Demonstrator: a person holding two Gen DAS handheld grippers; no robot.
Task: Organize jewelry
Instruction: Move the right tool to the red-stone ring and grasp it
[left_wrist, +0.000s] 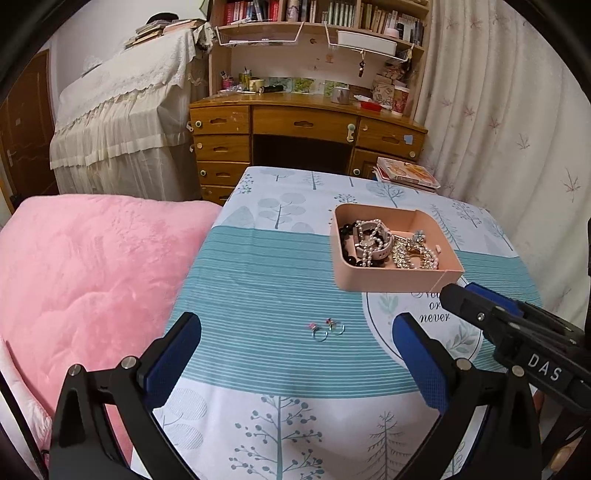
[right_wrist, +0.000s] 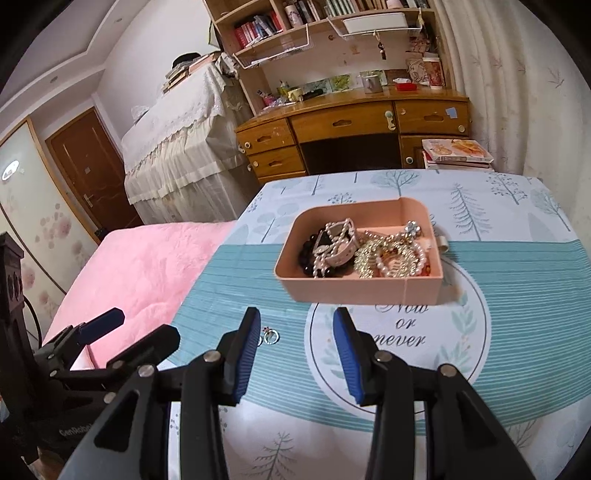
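Note:
A pink tray sits on the tree-print tablecloth. It holds a watch, black beads, pearl strands and a gold chain. Two small rings lie on the teal stripes nearer than the tray. My left gripper is open wide above the cloth, and the rings lie on the cloth beyond the gap. My right gripper is open and holds nothing. It points at the tray's front wall, with the rings just inside its left finger. Each view shows the other gripper.
A pink quilt borders the table on the left. Behind the table stand a wooden desk with shelves, a cloth-covered piece of furniture, a stack of books and a curtain at the right.

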